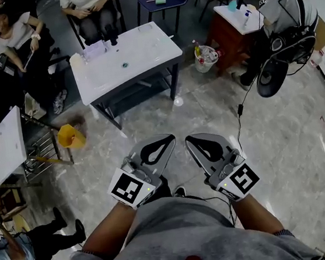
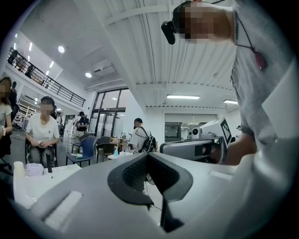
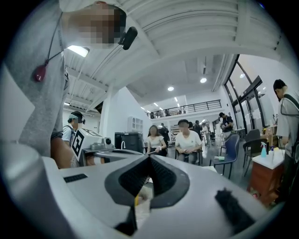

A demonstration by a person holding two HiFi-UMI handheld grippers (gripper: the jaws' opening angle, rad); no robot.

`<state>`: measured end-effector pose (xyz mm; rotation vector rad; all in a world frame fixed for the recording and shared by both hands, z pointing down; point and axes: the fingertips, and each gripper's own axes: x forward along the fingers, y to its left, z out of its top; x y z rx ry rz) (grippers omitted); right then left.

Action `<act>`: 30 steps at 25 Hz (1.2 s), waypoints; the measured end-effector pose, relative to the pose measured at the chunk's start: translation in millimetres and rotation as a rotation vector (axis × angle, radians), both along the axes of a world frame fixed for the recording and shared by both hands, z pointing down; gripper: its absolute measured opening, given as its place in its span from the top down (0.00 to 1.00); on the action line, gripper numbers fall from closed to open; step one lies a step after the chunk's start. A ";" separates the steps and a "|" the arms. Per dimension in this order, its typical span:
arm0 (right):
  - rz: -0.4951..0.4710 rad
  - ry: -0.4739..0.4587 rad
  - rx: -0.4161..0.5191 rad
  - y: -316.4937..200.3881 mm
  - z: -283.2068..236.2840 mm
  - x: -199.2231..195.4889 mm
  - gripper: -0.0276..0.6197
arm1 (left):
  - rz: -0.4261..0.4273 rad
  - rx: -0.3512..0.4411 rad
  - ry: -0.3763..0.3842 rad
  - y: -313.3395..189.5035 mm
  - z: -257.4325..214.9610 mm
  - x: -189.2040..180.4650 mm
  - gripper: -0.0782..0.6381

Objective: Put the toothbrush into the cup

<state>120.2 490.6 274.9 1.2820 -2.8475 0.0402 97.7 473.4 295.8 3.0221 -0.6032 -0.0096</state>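
Both grippers are held side by side, low in the head view over a marble floor. My left gripper [image 1: 168,137] [image 2: 148,154] has its jaws meeting at the tips, with nothing between them. My right gripper [image 1: 190,138] [image 3: 149,157] is likewise shut and empty. Farther ahead stands a white table [image 1: 141,55] [image 2: 42,182]. On it are a white cup-like cylinder [image 2: 17,170], a clear box [image 1: 93,49] [image 2: 35,169], a dark upright item [image 1: 114,39] and a small teal thing [image 1: 124,64]. I cannot make out a toothbrush from here.
People sit behind the white table [image 1: 89,6]. A yellow dustpan [image 1: 71,136] lies on the floor to the left, next to another white table [image 1: 3,146]. To the right are a bin [image 1: 205,58], a brown side table [image 1: 229,30], a person with a backpack [image 1: 287,17] and a floor cable [image 1: 239,111].
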 end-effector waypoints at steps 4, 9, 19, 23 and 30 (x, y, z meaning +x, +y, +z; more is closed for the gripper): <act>0.006 -0.023 0.001 -34.6 -5.9 -3.2 0.94 | 0.012 -0.011 0.002 -33.1 -5.0 1.4 0.88; 0.016 0.008 0.007 -71.6 -5.6 -7.8 0.94 | 0.022 -0.035 -0.005 -68.8 -5.2 -1.4 0.88; 0.054 0.032 -0.008 -138.6 5.2 -22.0 0.94 | 0.046 -0.042 0.010 -135.1 -0.5 -16.5 0.88; 0.068 0.041 -0.021 -159.3 8.8 -32.3 0.94 | 0.060 -0.032 0.012 -157.8 4.0 -26.5 0.88; 0.075 -0.001 -0.012 -186.7 7.1 -35.9 0.94 | 0.057 -0.033 0.013 -187.0 7.9 -31.8 0.88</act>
